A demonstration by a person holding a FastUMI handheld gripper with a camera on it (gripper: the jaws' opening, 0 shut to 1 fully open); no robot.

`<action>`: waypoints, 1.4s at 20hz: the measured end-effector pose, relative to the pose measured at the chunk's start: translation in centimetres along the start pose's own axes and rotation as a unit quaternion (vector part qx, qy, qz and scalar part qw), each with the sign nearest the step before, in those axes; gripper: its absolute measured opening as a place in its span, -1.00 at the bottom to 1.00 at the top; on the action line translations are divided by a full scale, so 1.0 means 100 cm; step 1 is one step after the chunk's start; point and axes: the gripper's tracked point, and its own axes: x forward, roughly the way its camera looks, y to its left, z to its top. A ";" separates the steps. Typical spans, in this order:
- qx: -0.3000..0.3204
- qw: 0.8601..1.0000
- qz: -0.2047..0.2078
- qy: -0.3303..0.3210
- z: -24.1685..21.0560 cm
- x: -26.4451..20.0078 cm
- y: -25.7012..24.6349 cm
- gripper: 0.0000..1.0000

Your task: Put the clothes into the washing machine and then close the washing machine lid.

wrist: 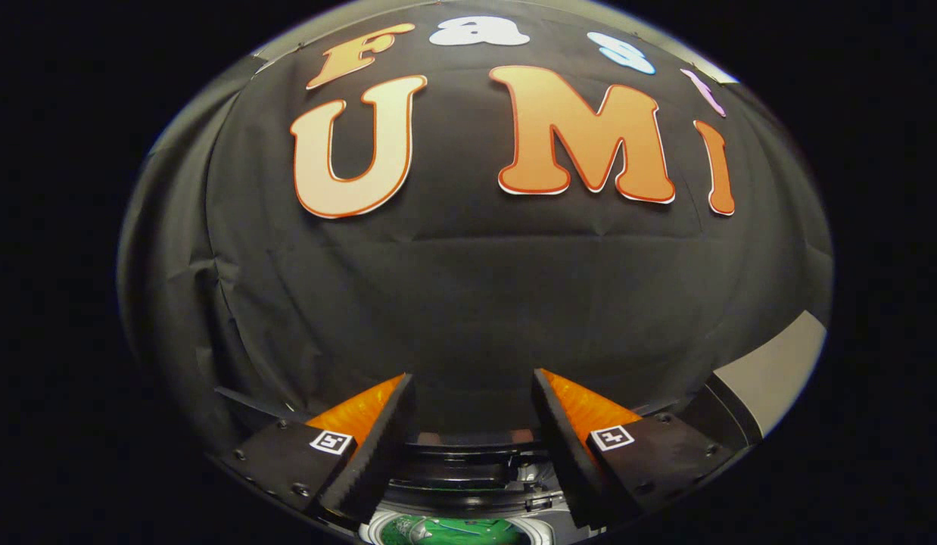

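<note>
Washing machine point(468, 473), drum uncovered, seen from above between the fingers.
Gripper point(472, 390): fingers spread wide apart, nothing between them, aimed at the black cloth wall point(468, 288). Drum holds green clothes point(446, 530), low between both fingers.

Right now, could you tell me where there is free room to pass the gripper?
The gripper is open with nothing between its fingers; the gap is free up toward the black cloth wall. It is crowded low between the fingers: the washing machine's dark rim and something green inside its opening.
</note>
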 end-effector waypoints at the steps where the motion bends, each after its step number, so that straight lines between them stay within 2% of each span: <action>1: -0.003 1.000 -0.001 -0.001 0.001 -0.003 0.000 0.96; 6: -0.003 1.000 -0.003 -0.011 -0.005 -0.036 -0.001 0.98; 15: -0.007 0.999 0.020 -0.032 -0.040 -0.102 0.003 0.98; 28: -0.003 0.999 0.031 -0.018 -0.080 -0.136 0.004 0.97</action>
